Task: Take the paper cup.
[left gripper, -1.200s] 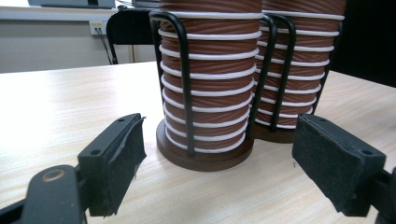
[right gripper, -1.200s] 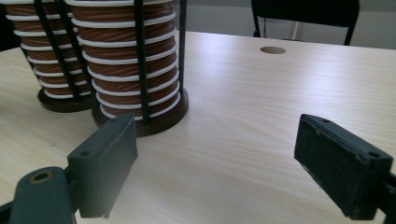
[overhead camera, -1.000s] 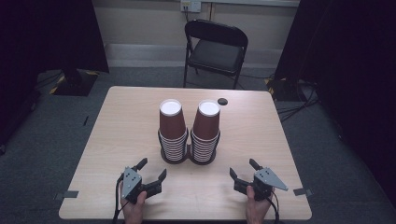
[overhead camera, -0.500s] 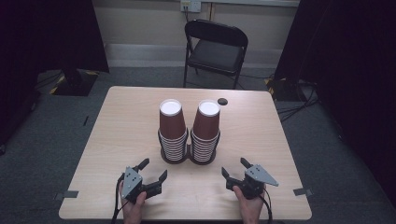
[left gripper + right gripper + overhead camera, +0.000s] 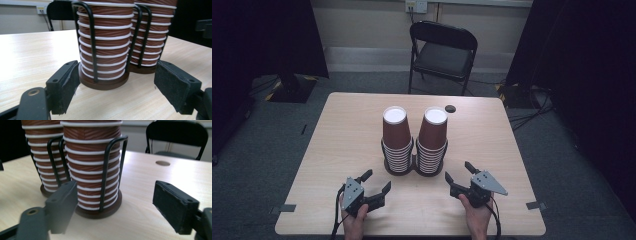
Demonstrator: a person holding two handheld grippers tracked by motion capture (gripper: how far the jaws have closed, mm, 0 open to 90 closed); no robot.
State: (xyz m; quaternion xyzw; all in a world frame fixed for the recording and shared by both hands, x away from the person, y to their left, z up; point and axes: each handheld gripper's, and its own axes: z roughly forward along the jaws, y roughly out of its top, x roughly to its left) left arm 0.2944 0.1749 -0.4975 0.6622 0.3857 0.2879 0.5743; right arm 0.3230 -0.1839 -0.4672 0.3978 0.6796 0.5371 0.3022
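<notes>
The bench carries two cup stacks in wire holders at centre frame. The left gripper, lower left, has its fingers spread and empty. The right gripper, lower right, has been closing its fingers on nothing; approaching half-closed, it could knock the nearer stack over.

No text, label, brand, number or sign could be read anywhere: the ribbed brown cups were plain, and the surface bore none.
</notes>
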